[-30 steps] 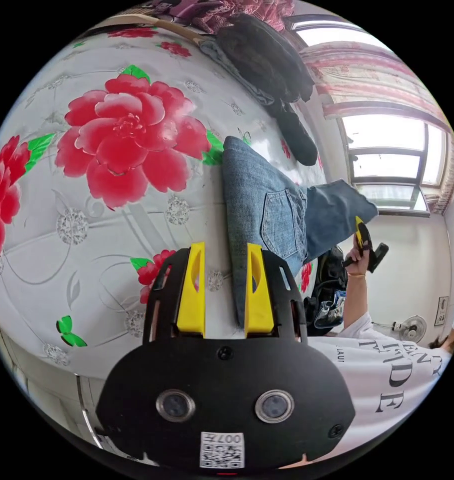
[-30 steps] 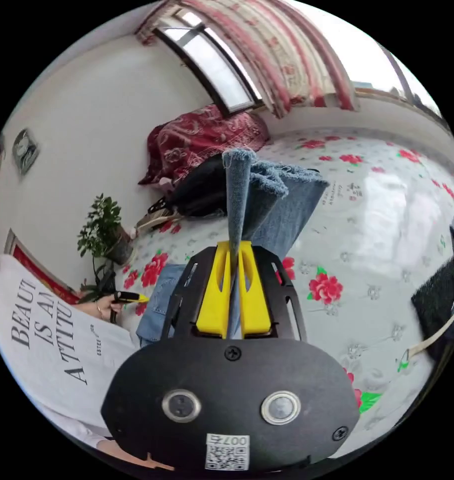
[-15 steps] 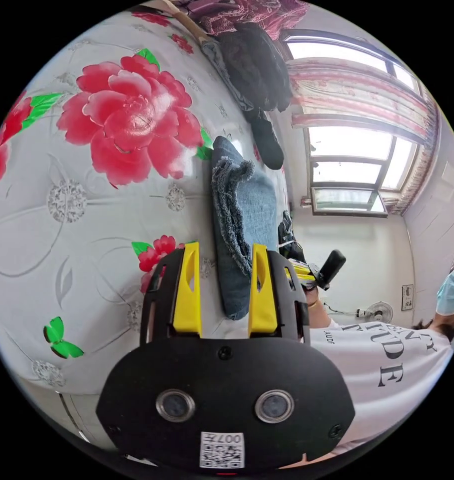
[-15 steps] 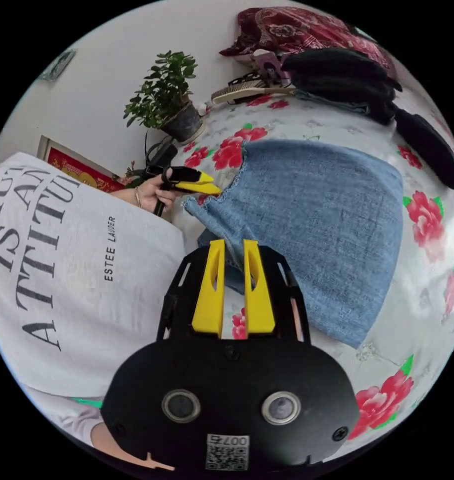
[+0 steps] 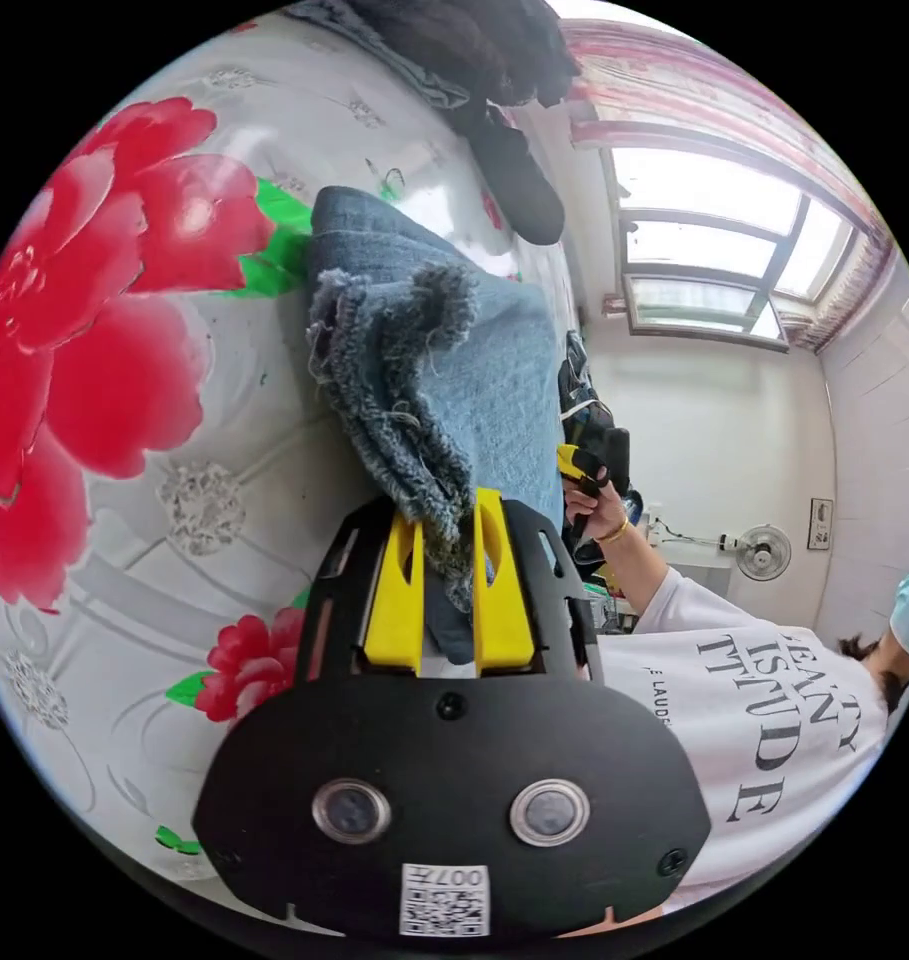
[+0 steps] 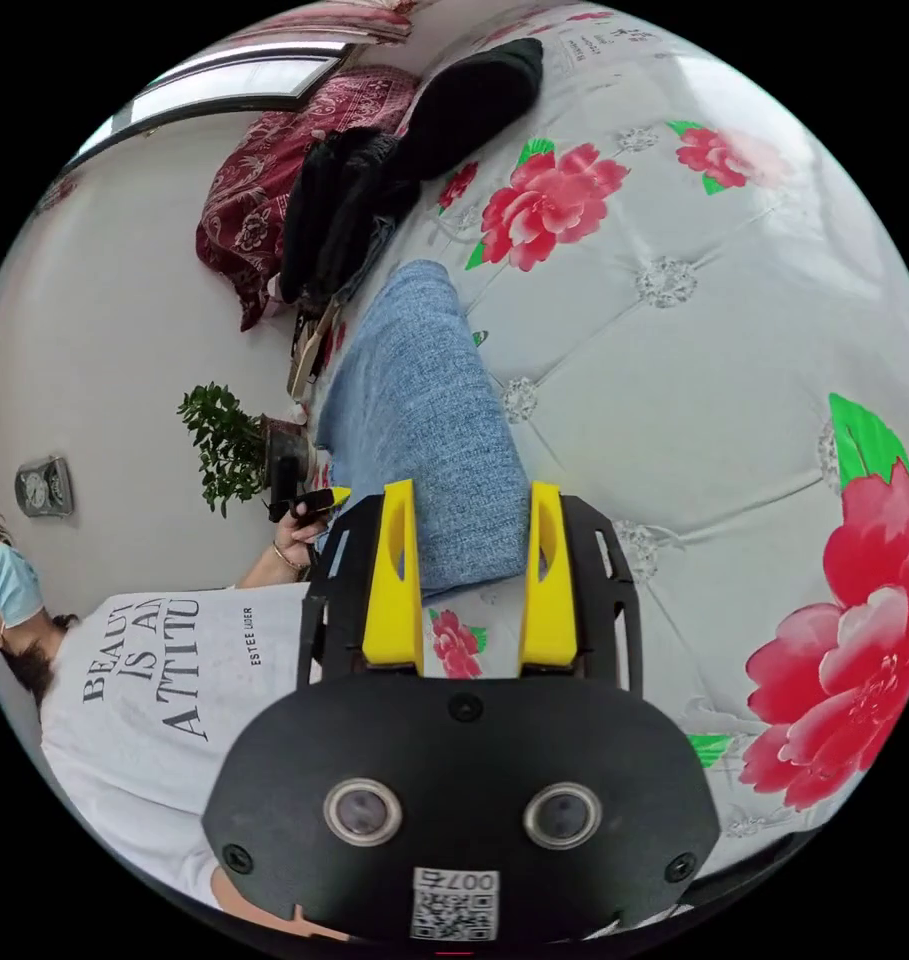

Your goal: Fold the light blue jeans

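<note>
Folded jeans [image 6: 424, 440] lengthwise (hems gripper-ward)

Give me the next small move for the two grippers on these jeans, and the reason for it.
Probably close the right gripper on the near end of the jeans. Its jaws stand open on either side of that end, while the left gripper has the frayed hems between its jaws at the other side. With both ends held, the fold could be squared on the bed.

Light blue jeans [image 5: 484, 370] — folded, frayed hems uppermost — lying flat before you on the floral cover.
</note>
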Tool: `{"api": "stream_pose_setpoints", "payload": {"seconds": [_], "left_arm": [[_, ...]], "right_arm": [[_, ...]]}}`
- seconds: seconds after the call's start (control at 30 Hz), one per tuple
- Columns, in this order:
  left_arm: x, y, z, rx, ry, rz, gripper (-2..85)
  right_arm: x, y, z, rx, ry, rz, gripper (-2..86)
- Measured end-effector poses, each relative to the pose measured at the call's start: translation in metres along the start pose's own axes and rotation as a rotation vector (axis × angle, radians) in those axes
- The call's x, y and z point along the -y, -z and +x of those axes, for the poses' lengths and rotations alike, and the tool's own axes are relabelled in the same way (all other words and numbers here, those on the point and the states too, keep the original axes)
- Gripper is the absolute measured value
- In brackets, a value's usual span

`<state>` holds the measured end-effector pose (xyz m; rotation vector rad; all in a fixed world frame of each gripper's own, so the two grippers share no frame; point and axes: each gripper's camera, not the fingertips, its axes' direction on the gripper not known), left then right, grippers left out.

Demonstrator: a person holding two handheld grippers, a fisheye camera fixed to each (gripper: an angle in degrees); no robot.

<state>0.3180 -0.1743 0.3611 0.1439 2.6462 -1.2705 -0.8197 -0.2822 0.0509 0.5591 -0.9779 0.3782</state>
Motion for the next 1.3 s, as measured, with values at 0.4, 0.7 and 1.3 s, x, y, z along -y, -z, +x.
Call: {"api": "stream_pose_setpoints", "payload": {"seconds": [0.4,0.7,1.3], "left_arm": [[0.102,0.085,0.159,0.016,-0.447,0.196,4.8],[0.229,0.205,0.238,0.354,-0.395,0.564,9.6],[-0.097,-0.262,0.12,0.851,-0.41,-0.215,6.4]], "right_arm": [[0.106,0.086,-0.203,0.123,0.394,0.232,3.7],[0.266,0.072,-0.356,-0.035,0.454,0.466,4.2],[-0.154,-0.125,-0.169,-0.956,0.263,-0.405,6.5]]}}
